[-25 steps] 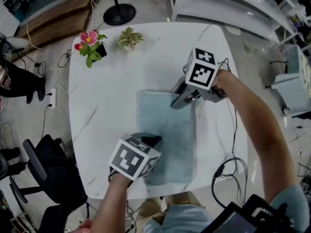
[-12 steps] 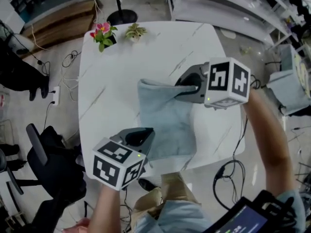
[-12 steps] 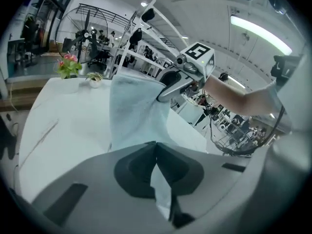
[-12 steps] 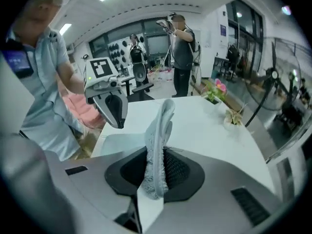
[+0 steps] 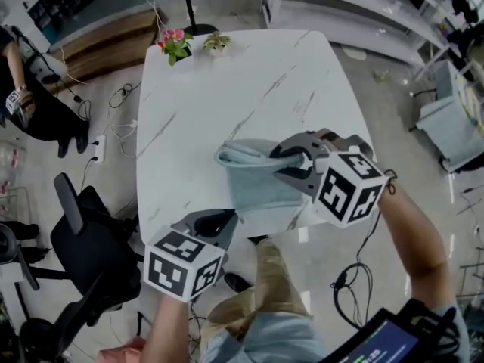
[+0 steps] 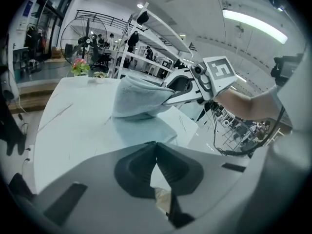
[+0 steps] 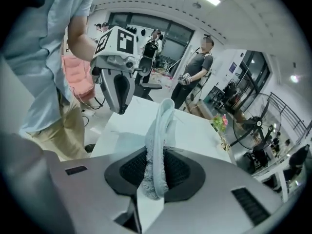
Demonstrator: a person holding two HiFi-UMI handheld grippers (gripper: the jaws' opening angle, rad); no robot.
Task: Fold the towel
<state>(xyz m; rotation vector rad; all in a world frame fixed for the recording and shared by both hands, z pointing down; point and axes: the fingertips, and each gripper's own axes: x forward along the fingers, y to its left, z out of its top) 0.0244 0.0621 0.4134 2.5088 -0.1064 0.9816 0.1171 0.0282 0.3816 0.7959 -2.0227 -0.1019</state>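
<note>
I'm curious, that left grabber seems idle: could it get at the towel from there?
Probably yes: the left gripper hangs just off the table, pointing at the towel, with nothing between them. Its jaws are shut.

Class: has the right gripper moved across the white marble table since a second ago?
Yes. The right gripper, gripping the pale blue towel, has come from mid-table toward the near edge of the white marble table.
</note>
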